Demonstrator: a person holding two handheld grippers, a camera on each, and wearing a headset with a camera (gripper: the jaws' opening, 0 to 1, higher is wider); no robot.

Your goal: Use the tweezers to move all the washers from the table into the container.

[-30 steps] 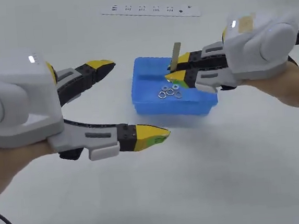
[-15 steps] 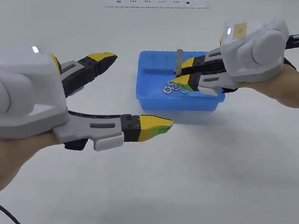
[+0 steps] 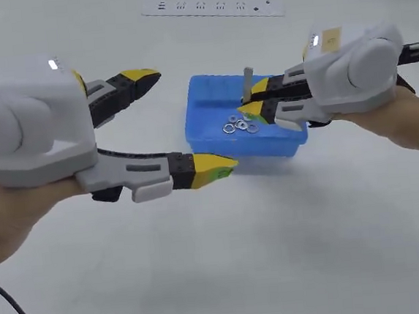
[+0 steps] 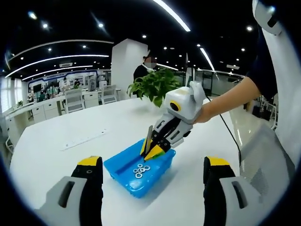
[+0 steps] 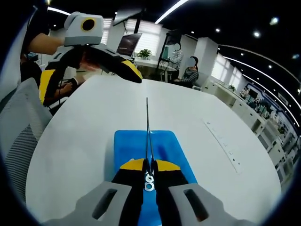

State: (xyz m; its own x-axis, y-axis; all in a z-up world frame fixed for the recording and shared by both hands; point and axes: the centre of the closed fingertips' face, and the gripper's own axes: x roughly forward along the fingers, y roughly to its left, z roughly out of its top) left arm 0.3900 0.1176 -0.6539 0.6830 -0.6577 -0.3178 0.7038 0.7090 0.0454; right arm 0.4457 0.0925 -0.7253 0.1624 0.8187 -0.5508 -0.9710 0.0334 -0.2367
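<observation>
Looking at a blue container [image 3: 205,106] sitting on the white worktop [image 3: 311,229], with a little heap of washers [image 3: 239,126] lying inside it, close to its near wall.

Got the right hand-held gripper [image 3: 248,108] hanging over the container's right half, jaws pressed together and clamped on the tweezers [image 3: 248,84]. From the head view, seeing the tweezers poke up out of those jaws, roughly upright above the container's middle. From the right gripper view, seeing them as one thin line running straight ahead over the container's blue floor. Can't tell if the tweezer tips are pinching anything, way too thin to make out.

Got the left hand-held gripper [image 3: 188,122] off to the container's left, jaws spread wide and holding nothing. Near yellow tip hanging in front of the container's near wall, far tip out past its far-left corner.

Also spotting a white power strip [image 3: 211,8] lying flat well beyond the container's far side.
</observation>
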